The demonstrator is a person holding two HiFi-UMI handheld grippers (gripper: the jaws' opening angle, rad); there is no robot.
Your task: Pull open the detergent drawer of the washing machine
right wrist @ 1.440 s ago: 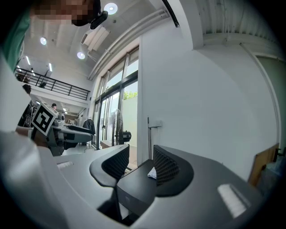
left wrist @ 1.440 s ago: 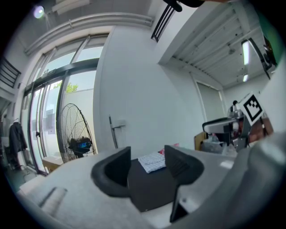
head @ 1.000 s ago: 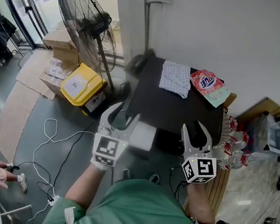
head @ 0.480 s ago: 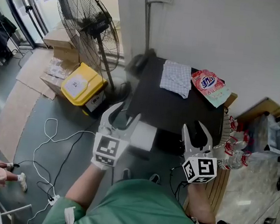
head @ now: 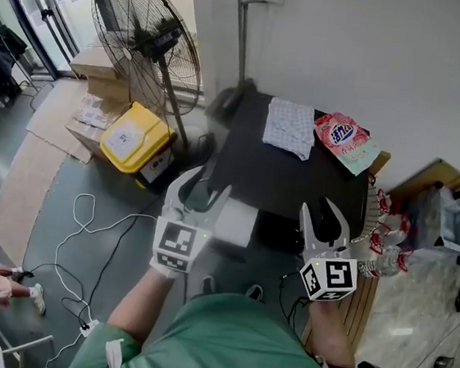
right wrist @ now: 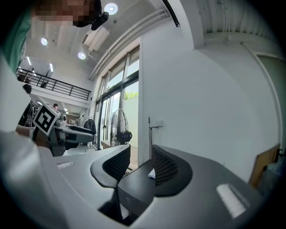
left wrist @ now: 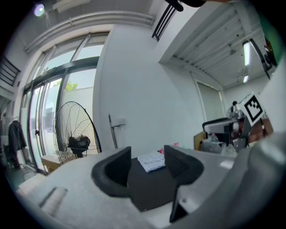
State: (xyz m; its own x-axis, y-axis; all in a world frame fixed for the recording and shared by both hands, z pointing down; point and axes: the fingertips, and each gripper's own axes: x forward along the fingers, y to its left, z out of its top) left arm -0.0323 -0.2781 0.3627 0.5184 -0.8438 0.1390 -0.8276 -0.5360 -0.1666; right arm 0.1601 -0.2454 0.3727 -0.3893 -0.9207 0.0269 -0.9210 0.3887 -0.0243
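The washing machine's black top [head: 292, 182] lies below me. A white box-shaped drawer [head: 236, 223] sticks out of the machine's front. My left gripper [head: 203, 186] hovers at the front left corner with its right finger beside the drawer; whether they touch I cannot tell. In the left gripper view its jaws [left wrist: 147, 163] stand apart, with only the black top [left wrist: 149, 188] beyond them. My right gripper [head: 323, 211] is at the front right edge. Its jaws [right wrist: 140, 163] are closing with nothing gripped, and the machine's corner [right wrist: 134, 190] shows past them.
A checked cloth [head: 288, 128] and a detergent bag [head: 342, 138] lie at the back of the top. A standing fan [head: 143, 37] and a yellow box [head: 134, 139] are to the left. Cables [head: 84, 228] trail on the floor. Red-and-white bags [head: 386, 230] sit to the right.
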